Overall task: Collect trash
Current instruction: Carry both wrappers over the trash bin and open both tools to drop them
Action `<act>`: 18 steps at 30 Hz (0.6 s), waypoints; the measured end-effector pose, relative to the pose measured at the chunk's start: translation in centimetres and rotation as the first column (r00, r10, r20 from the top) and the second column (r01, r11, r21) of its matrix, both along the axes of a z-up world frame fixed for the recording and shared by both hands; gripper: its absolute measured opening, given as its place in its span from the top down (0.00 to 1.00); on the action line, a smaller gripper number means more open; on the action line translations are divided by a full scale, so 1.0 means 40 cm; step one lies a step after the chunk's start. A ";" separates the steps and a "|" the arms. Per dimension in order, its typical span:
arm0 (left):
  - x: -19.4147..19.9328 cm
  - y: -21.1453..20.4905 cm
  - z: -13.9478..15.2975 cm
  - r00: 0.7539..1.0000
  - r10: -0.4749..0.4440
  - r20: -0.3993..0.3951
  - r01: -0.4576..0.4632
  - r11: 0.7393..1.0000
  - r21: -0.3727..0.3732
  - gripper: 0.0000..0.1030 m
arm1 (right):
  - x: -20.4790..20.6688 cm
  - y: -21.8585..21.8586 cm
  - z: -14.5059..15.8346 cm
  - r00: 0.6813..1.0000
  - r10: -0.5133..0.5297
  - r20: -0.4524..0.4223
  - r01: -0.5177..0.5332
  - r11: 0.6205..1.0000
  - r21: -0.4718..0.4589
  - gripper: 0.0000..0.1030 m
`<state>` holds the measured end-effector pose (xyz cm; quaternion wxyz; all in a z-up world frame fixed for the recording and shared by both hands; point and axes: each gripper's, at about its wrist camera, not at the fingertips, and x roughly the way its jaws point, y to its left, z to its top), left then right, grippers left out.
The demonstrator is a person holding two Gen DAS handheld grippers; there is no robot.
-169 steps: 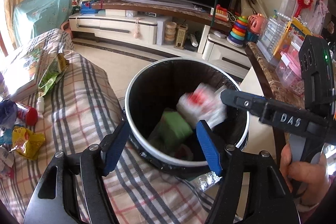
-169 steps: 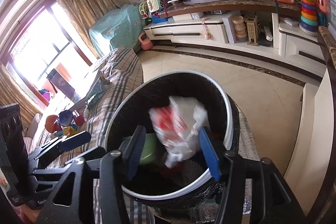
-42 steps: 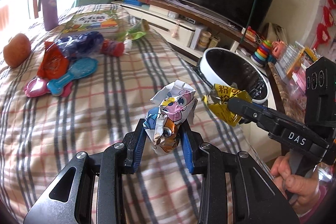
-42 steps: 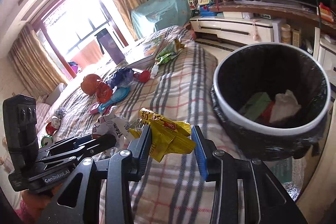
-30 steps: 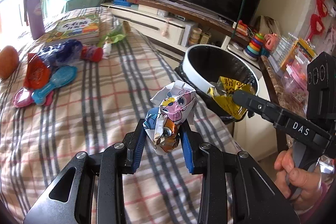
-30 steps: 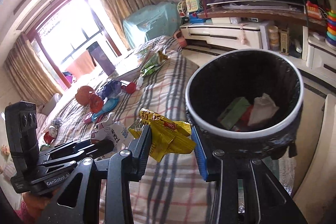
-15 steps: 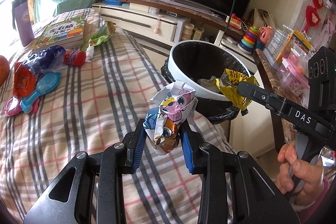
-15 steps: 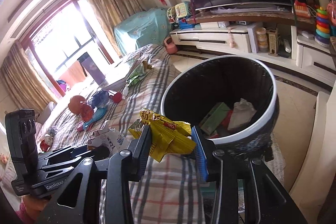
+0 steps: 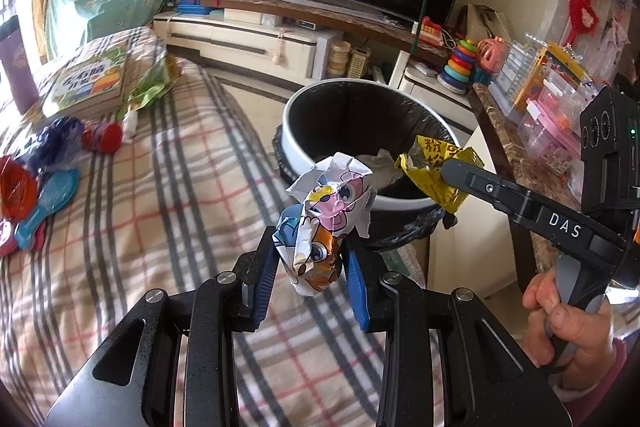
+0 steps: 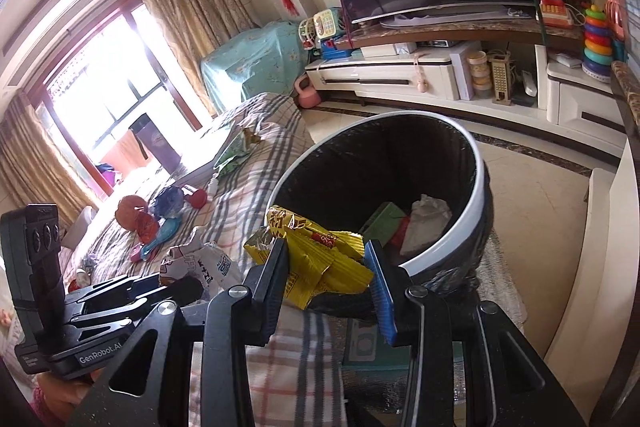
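Note:
My left gripper (image 9: pixel 308 259) is shut on a crumpled cartoon wrapper (image 9: pixel 326 215), held above the plaid cover just short of the trash bin (image 9: pixel 340 89). A yellow snack wrapper (image 10: pixel 320 259) is clamped in my right gripper (image 10: pixel 328 267), which hovers at the near rim of the bin (image 10: pixel 476 163). In the left wrist view that yellow wrapper (image 9: pixel 432 167) hangs over the bin's right rim. Inside the black-lined bin lie a green box (image 10: pixel 384 219) and white crumpled paper (image 10: pixel 428 215).
More litter lies on the plaid cover (image 9: pixel 160 195): a green packet (image 9: pixel 150 87), a red and blue wrapper (image 9: pixel 68 139), a blue spoon (image 9: pixel 48 199), a book (image 9: pixel 86 83). A marble counter (image 9: pixel 516 155) with toy boxes runs right of the bin. Behind stand a TV cabinet (image 9: pixel 256 39) and TV.
Both grippers have carried their wrappers toward the bin, which now looms larger and closer. The yellow wrapper has moved from beside the bin to over its rim.

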<state>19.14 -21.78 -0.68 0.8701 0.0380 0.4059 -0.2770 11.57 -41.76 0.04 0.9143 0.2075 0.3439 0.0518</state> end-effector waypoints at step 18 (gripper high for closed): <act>0.068 -0.119 0.021 0.998 -0.055 0.008 0.054 0.998 0.045 0.70 | 0.064 -0.061 0.013 0.999 -0.031 -0.018 0.029 0.997 -0.068 0.62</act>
